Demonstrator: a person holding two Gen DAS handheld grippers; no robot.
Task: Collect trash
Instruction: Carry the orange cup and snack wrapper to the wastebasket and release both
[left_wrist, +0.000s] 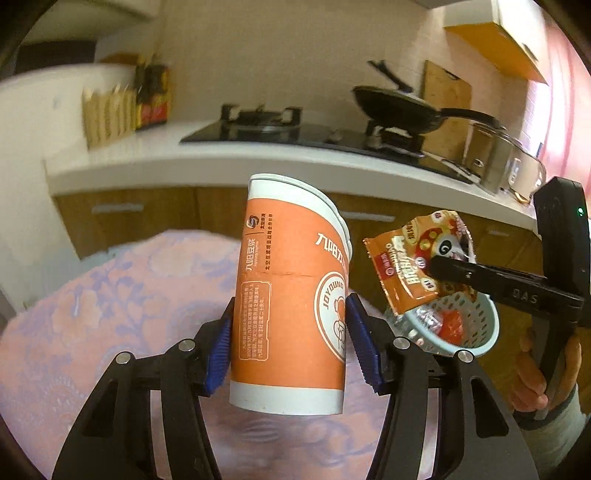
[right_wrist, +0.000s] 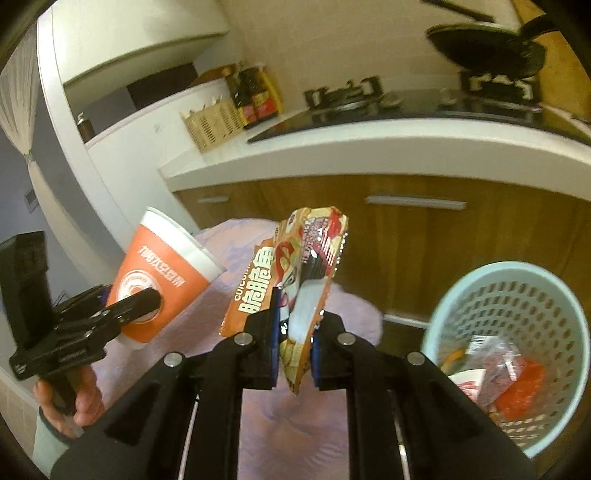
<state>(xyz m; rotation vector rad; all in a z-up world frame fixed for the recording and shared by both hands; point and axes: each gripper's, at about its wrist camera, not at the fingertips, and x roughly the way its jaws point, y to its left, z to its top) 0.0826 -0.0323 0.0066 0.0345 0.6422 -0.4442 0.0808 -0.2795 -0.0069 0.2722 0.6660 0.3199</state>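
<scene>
The left hand-held gripper (left_wrist: 291, 343) pinches an orange-and-white paper cup (left_wrist: 291, 295) while the right hand-held gripper (right_wrist: 293, 347) clamps a crinkled orange snack wrapper (right_wrist: 295, 273), both lifted toward the pale blue perforated plastic basket (right_wrist: 554, 295) to its right, likely for dropping.

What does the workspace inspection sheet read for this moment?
Surface: table under pink floral cloth.
Job's things: orange paper cup and snack wrapper both lifted; light blue perforated bin already holds wrappers.
Clutter: nothing seen on the cloth.
Grippers: left gripper shut on the cup; right gripper shut on the wrapper.
Cables: nothing seen.
Surroundings: kitchen counter, gas hob, black pan, wooden cabinets below.
</scene>
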